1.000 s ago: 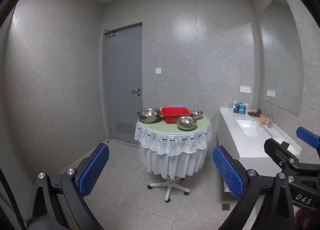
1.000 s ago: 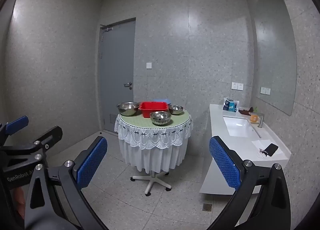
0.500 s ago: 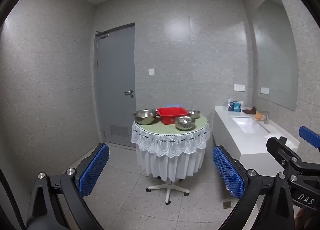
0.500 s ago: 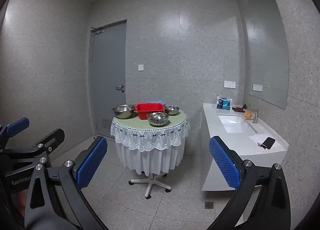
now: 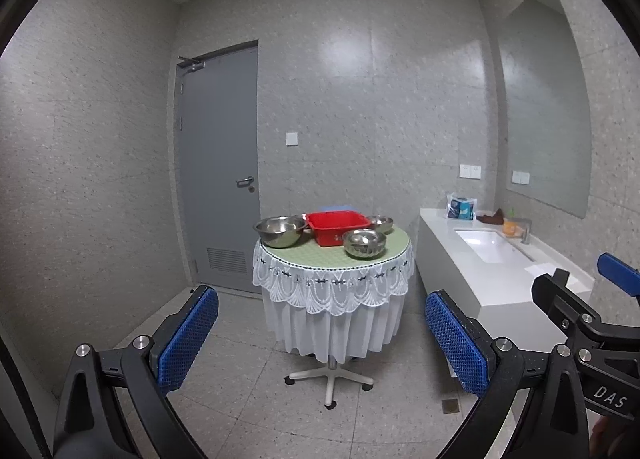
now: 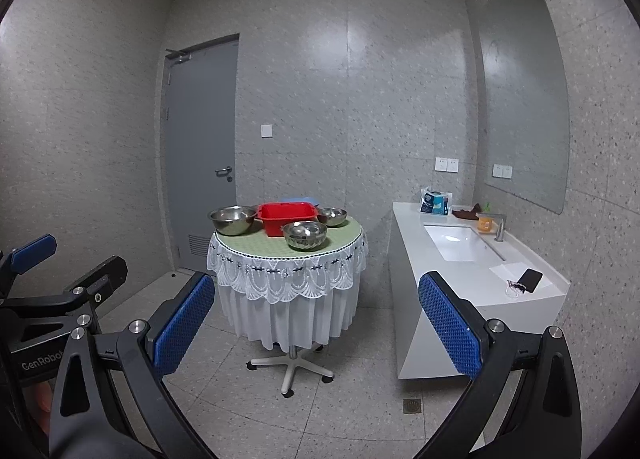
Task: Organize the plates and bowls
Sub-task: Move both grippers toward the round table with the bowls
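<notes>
Both grippers held wide apart, empty, well back from the round table.
Left gripper and right gripper spread; three steel bowls ring the red tub on top.

The round table is seen mid-frame from well back by both wrist views; each neighbouring tool is caught at a frame edge.
</notes>
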